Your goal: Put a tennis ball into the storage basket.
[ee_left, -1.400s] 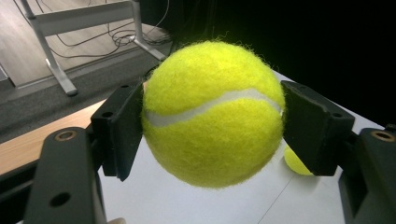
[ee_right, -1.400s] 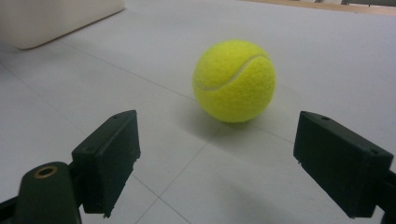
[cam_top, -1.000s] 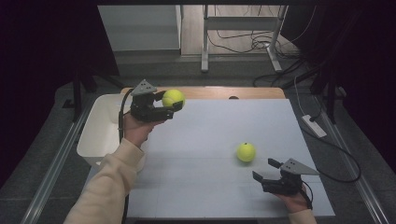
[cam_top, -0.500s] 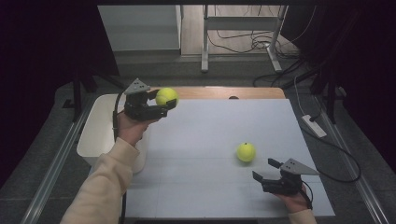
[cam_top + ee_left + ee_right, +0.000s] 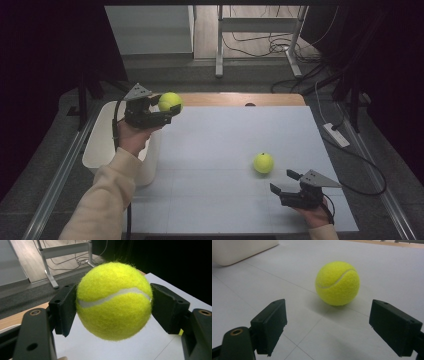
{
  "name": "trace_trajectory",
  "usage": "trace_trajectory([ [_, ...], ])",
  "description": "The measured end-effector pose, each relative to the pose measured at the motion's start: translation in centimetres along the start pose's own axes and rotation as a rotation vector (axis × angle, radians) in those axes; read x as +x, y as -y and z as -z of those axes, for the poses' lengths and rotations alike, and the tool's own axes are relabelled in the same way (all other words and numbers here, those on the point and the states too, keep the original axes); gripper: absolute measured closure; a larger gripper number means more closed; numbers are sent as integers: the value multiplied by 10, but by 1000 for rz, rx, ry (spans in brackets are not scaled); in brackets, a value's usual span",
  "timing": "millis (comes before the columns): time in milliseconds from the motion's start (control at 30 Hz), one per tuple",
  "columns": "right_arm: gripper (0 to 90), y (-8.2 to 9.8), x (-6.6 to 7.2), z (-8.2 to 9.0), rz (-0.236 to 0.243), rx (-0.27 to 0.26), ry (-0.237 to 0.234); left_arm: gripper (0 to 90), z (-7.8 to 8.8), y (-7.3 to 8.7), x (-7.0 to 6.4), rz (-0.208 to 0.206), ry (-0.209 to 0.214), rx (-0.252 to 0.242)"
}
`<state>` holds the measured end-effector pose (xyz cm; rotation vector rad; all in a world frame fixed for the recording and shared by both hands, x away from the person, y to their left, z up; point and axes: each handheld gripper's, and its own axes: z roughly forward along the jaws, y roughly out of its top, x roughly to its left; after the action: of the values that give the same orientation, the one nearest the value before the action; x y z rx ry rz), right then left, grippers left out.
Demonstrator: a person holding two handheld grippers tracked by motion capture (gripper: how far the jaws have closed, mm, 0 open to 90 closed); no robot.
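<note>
On the white table (image 5: 220,150) in a dark room, left claw (image 5: 167,111) pinches a tennis ball (image 5: 170,101); right claw (image 5: 285,183) spread.

Left arm: comes in from the bottom left of the high view in a cream sleeve, forearm raised and reaching forward, hand wrapped around the tool's body.
Left hand-held gripper (image 5: 167,111): lifted in the air, jaws pointing to the right of the high view, grey three-cornered plate on top, cable hanging down beside the wrist.
Left jaws: clamped, both black pads (image 5: 63,308) pressing on what sits between them.
Right hand: low at the bottom right of the high view, only the hand and cuff showing.
Right hand-held gripper (image 5: 284,182): held low and level, jaws pointing up and left in the high view.
Right jaws: spread wide, nothing between the pads (image 5: 270,325).
</note>
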<state>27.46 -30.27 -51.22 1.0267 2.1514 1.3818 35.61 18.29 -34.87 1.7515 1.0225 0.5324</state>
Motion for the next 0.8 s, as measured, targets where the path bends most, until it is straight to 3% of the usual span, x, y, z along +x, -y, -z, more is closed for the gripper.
trace_trajectory([
  [500,147,0,-1,0,-2,-1,6,270,6,3,16,21,-53,10],
  [800,148,1,-1,0,-4,2,5,270,14,8,31,35,-111,19],
])
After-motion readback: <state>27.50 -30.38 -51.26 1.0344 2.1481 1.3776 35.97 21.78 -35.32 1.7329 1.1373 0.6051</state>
